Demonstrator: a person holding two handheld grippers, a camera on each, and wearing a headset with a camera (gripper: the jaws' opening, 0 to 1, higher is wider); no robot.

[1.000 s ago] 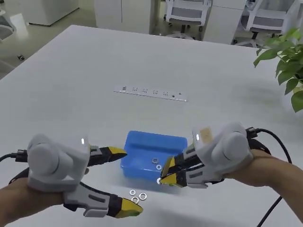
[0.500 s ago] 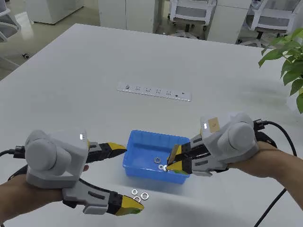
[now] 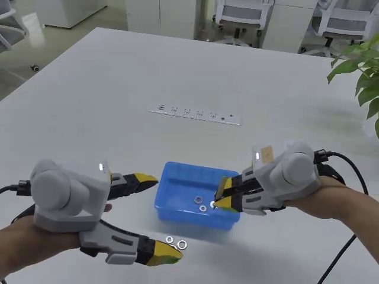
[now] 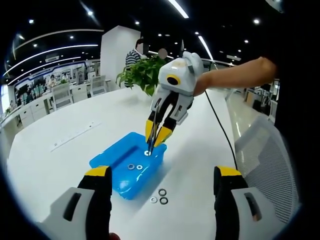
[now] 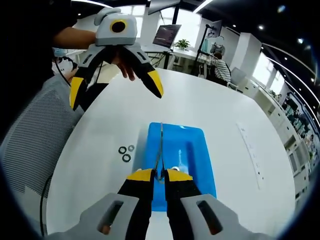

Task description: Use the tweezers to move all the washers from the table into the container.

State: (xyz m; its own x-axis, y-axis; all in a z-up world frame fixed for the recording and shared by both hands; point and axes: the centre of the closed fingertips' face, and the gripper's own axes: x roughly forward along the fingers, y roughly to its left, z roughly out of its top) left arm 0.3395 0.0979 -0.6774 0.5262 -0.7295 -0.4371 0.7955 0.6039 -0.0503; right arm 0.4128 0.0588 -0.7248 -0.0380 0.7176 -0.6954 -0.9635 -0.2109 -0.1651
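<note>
**Washers: some in tray, three on counter**

Small flat silver-metal washers (image 3: 182, 243): shiny rings w/ round centre hole. Three clustered on white counter (image 3: 89, 89), touching or nearly so, just beside near wall of blue rectangular plastic container (image 3: 177, 171). Same three washers seen in left gripper view (image 4: 162, 192) & right gripper view (image 5: 126, 158). Two more washers (image 3: 198, 200) flat on container floor, slightly apart. One further ring at tips of thin grey metal tweezers (image 5: 160, 145), inside container; gripped or just resting on floor, can't tell.

Right hand-held gripper (image 3: 225, 197): jaws narrow, clamped on tweezers, tips angled down into container. Left hand-held gripper (image 3: 161, 216): jaws spread wide, nothing btwn them. One jaw beside container's left wall, other near the three counter washers.

Writing: long white power strip (image 3: 194, 113) farther back on counter, markings too small to read. Tan sticker (image 3: 266, 154) on right hand-held gripper body, too blurred to read.
</note>
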